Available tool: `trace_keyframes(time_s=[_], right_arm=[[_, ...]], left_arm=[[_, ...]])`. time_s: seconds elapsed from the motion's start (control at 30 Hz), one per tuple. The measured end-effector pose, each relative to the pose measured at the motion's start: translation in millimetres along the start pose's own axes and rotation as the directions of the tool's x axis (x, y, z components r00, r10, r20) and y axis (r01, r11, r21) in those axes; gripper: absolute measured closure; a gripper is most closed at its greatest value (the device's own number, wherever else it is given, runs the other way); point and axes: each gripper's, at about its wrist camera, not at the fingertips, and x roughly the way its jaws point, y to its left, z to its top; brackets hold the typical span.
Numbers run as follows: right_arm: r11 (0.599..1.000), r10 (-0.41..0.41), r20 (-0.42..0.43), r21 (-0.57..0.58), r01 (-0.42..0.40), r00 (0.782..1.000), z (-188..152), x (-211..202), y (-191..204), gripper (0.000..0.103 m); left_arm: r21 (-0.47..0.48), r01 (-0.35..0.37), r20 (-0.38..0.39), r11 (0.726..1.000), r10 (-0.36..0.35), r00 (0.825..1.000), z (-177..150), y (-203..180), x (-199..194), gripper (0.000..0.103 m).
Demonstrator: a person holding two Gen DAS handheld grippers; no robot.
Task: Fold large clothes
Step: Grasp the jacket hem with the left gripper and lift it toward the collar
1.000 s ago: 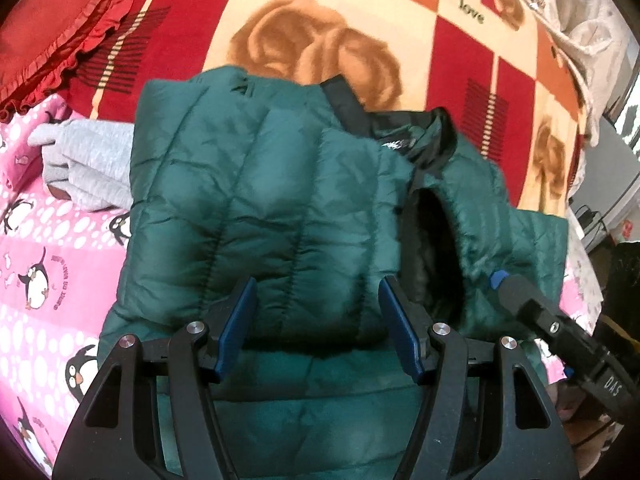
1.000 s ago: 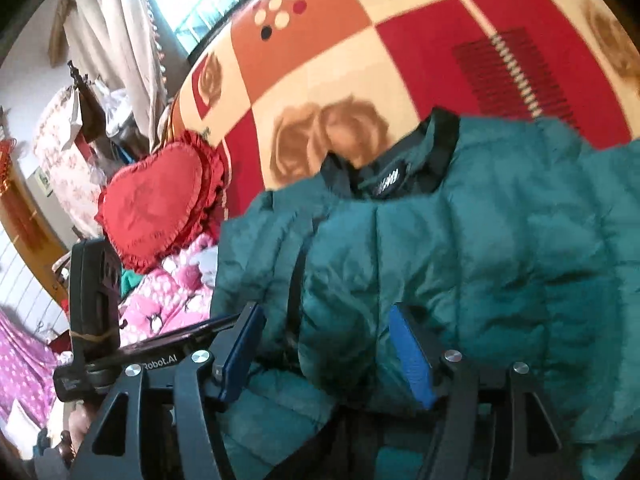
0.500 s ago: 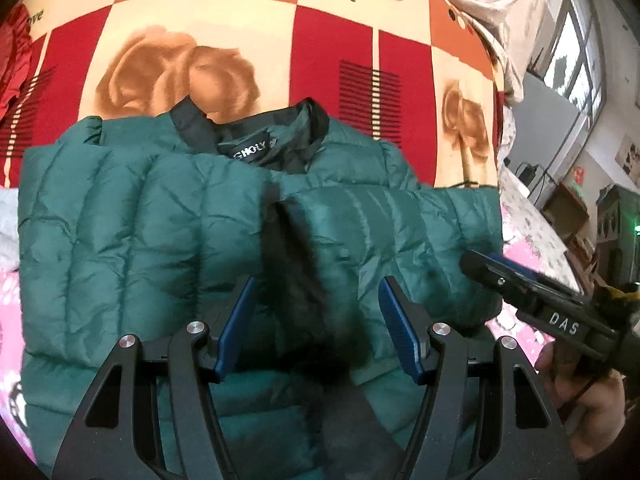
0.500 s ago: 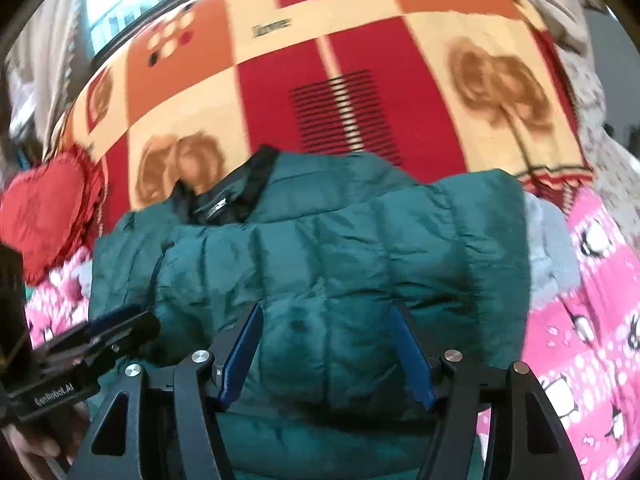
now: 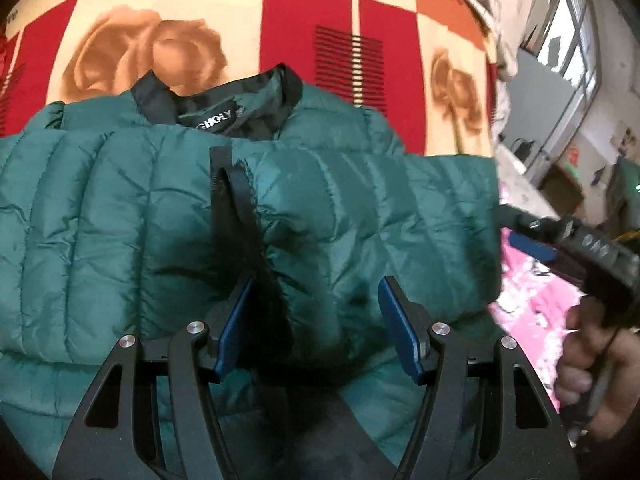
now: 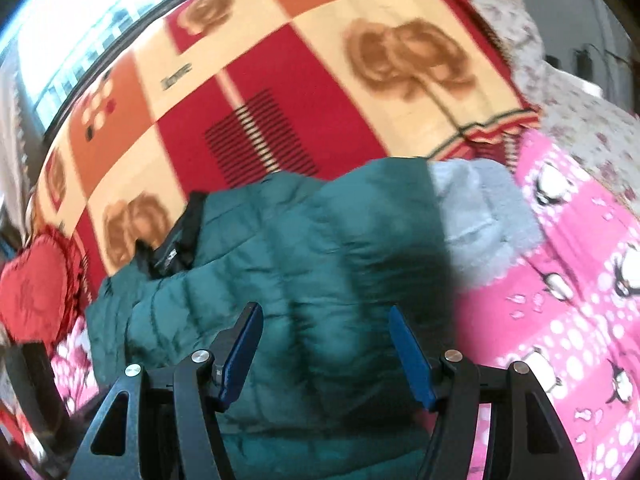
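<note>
A dark green quilted puffer jacket (image 5: 340,220) lies on the bed, collar with a black label (image 5: 218,120) at the far side, both sleeves folded across the front. My left gripper (image 5: 316,312) is open, hovering just above the folded sleeves near the black cuff (image 5: 240,216). The right gripper shows at the jacket's right edge in the left wrist view (image 5: 532,240), held by a hand. In the right wrist view the jacket (image 6: 320,264) fills the middle and my right gripper (image 6: 326,344) is open over its right half.
A red, orange and cream rose blanket (image 5: 240,20) covers the bed beyond the jacket. A pink penguin sheet (image 6: 580,300) lies to the right, with a grey garment (image 6: 484,220) beside the jacket. A red heart cushion (image 6: 36,284) sits at the left.
Both views have swung rightward across the jacket. The right gripper has moved out to the jacket's right edge. Both grippers stay open; the sleeves lie folded on the front.
</note>
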Motion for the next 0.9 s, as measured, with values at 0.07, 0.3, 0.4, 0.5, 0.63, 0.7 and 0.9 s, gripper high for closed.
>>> trace_keyframes(time_s=[0.07, 0.3, 0.4, 0.5, 0.63, 0.7, 0.9], right_arm=[[0.998, -0.013, -0.01, 0.062, 0.014, 1.0, 1.8, 1.5, -13.0, 0.04], [0.987, -0.043, -0.022, 0.154, 0.046, 0.999, 3.3, 3.5, -32.4, 0.04], [0.987, -0.055, -0.017, 0.152, 0.056, 0.998, 4.5, 3.8, -31.6, 0.04], [0.988, -0.048, -0.024, 0.146, 0.051, 0.999, 4.2, 6.7, -27.3, 0.04], [0.989, -0.04, -0.03, 0.142, 0.043, 0.999, 3.5, 9.4, -21.9, 0.04], [0.99, -0.043, -0.026, 0.135, 0.046, 0.999, 3.6, 9.0, -19.8, 0.04], [0.99, -0.059, -0.03, 0.128, 0.062, 0.998, 3.4, 11.8, -19.6, 0.04]], left_arm=[[-0.016, -0.027, 0.003, 1.0, 0.027, 1.0, 0.3, 3.0, 0.5, 0.092], [-0.06, -0.06, 0.071, 0.996, 0.064, 0.995, 1.6, 22.7, -23.2, 0.095], [-0.082, -0.088, 0.114, 0.993, 0.097, 0.989, 6.8, 36.4, -48.5, 0.095], [-0.113, -0.128, 0.147, 0.985, 0.144, 0.979, 9.5, 59.9, -75.4, 0.095], [-0.216, -0.187, 0.176, 0.958, 0.226, 0.958, 9.5, 105.0, -105.7, 0.095], [-0.284, -0.215, 0.156, 0.934, 0.267, 0.951, 8.8, 132.4, -112.3, 0.095], [-0.365, -0.275, 0.038, 0.89, 0.309, 0.95, -2.7, 159.1, -95.0, 0.095]])
